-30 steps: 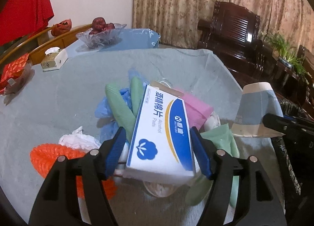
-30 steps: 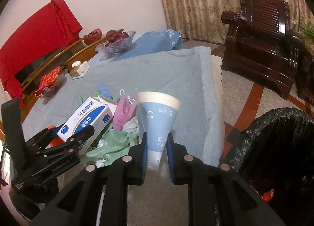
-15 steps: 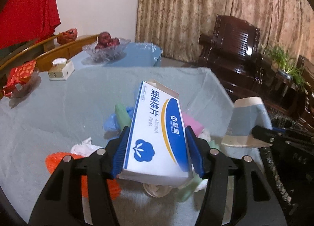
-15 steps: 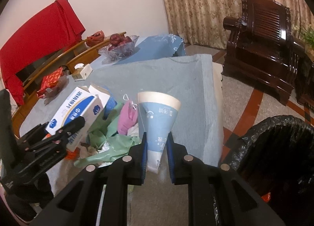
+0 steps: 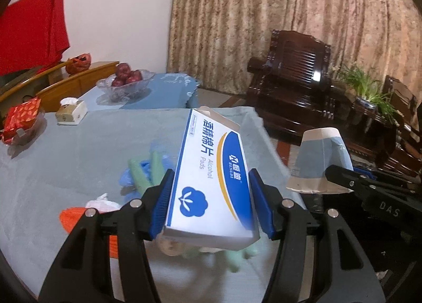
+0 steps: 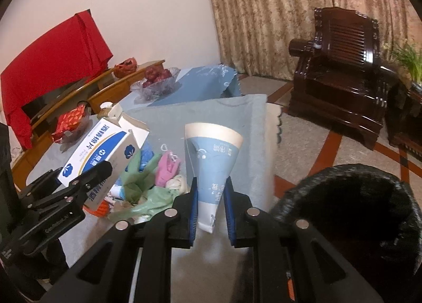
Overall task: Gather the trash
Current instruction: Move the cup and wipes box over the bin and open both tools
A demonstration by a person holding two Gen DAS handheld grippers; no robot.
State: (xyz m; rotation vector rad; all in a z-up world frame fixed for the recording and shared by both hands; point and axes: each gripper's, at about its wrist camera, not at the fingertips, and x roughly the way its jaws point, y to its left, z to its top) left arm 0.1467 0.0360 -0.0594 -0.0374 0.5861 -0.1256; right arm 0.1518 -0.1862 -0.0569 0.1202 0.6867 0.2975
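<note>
My left gripper (image 5: 211,203) is shut on a white and blue alcohol pads box (image 5: 211,171), lifted clear of the trash pile (image 5: 145,171) on the grey tablecloth (image 5: 79,145). The right wrist view shows that box (image 6: 105,150) at the left, above green and pink scraps (image 6: 147,179). My right gripper (image 6: 211,205) is shut on a flattened blue and white paper cup (image 6: 211,155), held over the table's edge. The cup (image 5: 316,160) also shows at the right of the left wrist view. A bin with a black bag (image 6: 353,213) stands open at the lower right.
A glass fruit bowl (image 5: 126,84), a tissue box (image 5: 71,113) and a red packet (image 5: 21,121) sit at the table's far side. An orange net (image 5: 76,218) and white wad lie near the left gripper. A dark wooden armchair (image 6: 343,66) stands beyond the bin.
The left gripper closed on the box and lifted it up off the pile. The right gripper rose a little with the cup, and the bin came closer into view.
</note>
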